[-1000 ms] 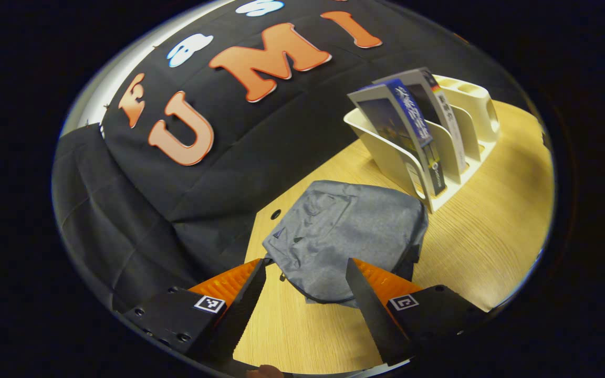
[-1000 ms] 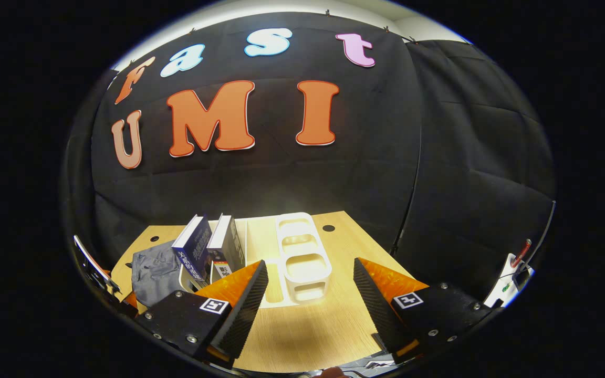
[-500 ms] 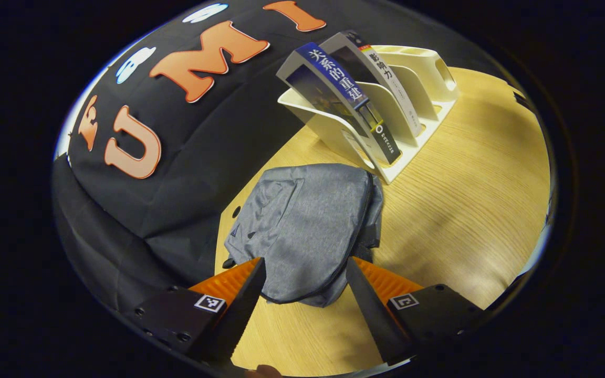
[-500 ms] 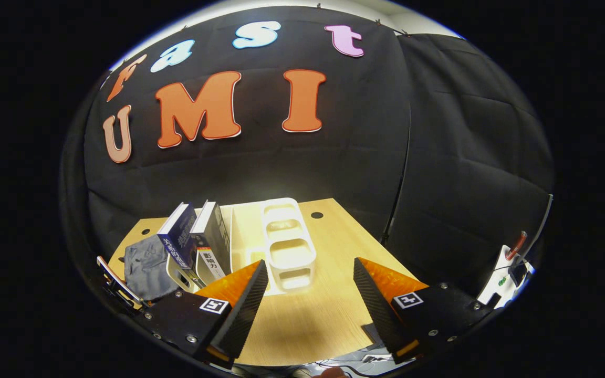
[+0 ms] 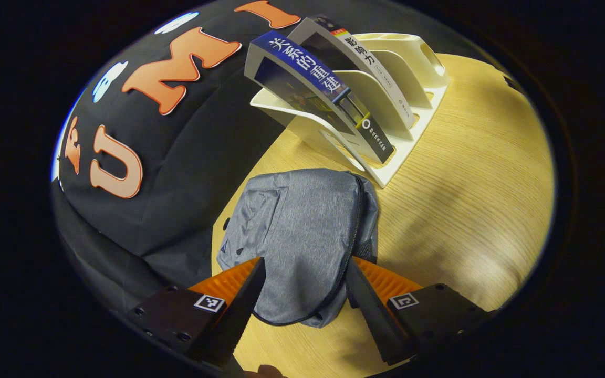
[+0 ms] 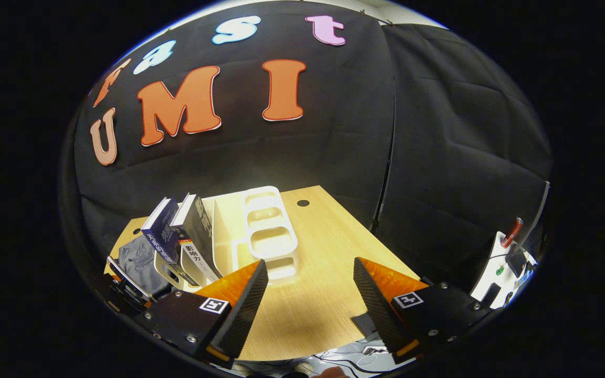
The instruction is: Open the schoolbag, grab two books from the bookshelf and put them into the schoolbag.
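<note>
A grey schoolbag (image 5: 302, 231) lies flat on the wooden table (image 5: 470, 173), its dark zipper (image 5: 352, 231) running along the right edge and closed. My left gripper (image 5: 302, 310) hangs open just above the bag's near end, with the bag's lower corner showing between the fingers. Behind the bag stands a cream bookshelf (image 5: 392, 100) holding a blue book (image 5: 308, 79) and a white-and-black book (image 5: 365, 68), both leaning. In the right gripper view my right gripper (image 6: 308, 310) is open over bare table, with the bookshelf (image 6: 260, 236), the two books (image 6: 176, 236) and the schoolbag (image 6: 134, 257) ahead to its left.
Black cloth walls close the table at the back and on the right. A cable hole (image 6: 303, 202) marks the table's far side. A white device with a red part (image 6: 507, 252) stands off the table's right edge. Cables (image 6: 365, 352) lie below the near edge.
My left gripper has come closer to the schoolbag, which now reaches between its fingers. The right gripper view has drifted rightward, so the shelf and books sit farther left. Both stay open.
</note>
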`<act>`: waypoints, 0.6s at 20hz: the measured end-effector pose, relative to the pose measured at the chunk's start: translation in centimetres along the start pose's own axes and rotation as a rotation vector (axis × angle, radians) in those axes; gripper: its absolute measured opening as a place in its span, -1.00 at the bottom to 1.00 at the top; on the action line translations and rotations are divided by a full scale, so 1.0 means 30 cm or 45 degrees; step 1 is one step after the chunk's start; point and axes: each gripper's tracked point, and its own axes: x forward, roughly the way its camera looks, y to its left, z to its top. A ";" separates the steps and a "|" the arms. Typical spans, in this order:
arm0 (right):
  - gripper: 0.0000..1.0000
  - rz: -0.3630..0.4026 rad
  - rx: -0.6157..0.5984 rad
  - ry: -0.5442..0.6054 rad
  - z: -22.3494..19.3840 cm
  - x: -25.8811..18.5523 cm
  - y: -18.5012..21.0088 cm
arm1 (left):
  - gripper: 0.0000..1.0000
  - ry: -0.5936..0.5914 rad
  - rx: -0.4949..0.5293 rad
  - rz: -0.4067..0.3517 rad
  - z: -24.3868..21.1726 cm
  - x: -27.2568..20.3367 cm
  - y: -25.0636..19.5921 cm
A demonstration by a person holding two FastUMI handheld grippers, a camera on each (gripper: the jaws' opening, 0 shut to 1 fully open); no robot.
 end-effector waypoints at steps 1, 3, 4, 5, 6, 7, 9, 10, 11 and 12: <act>0.97 0.002 0.003 0.010 -0.005 0.002 -0.001 | 0.95 0.012 -0.006 -0.014 -0.005 0.009 -0.006; 0.96 0.006 0.012 0.023 -0.012 0.008 0.001 | 0.95 0.033 -0.019 -0.022 -0.012 0.024 -0.003; 0.96 0.008 0.016 0.025 -0.016 0.010 0.002 | 0.95 0.040 -0.020 -0.018 -0.017 0.027 0.004; 0.96 0.013 0.015 0.026 -0.019 0.013 0.004 | 0.95 0.037 -0.023 -0.018 -0.014 0.032 0.009; 0.97 0.020 0.008 0.027 -0.021 0.019 0.013 | 0.95 0.040 -0.026 -0.018 -0.015 0.035 0.013; 0.96 0.022 -0.003 0.030 -0.025 0.025 0.015 | 1.00 0.042 -0.030 -0.024 -0.013 0.039 0.013; 0.96 0.030 -0.018 0.038 -0.033 0.034 0.029 | 0.79 0.036 -0.036 -0.035 -0.004 0.046 0.007; 0.96 0.033 -0.018 0.037 -0.030 0.035 0.032 | 0.51 0.036 -0.036 -0.046 -0.004 0.052 0.002; 0.96 0.025 -0.012 0.034 -0.025 0.037 0.034 | 0.40 0.039 -0.048 -0.061 -0.002 0.058 -0.007; 0.96 0.005 -0.002 0.035 -0.026 0.035 0.029 | 0.14 0.035 -0.061 -0.082 0.001 0.058 -0.019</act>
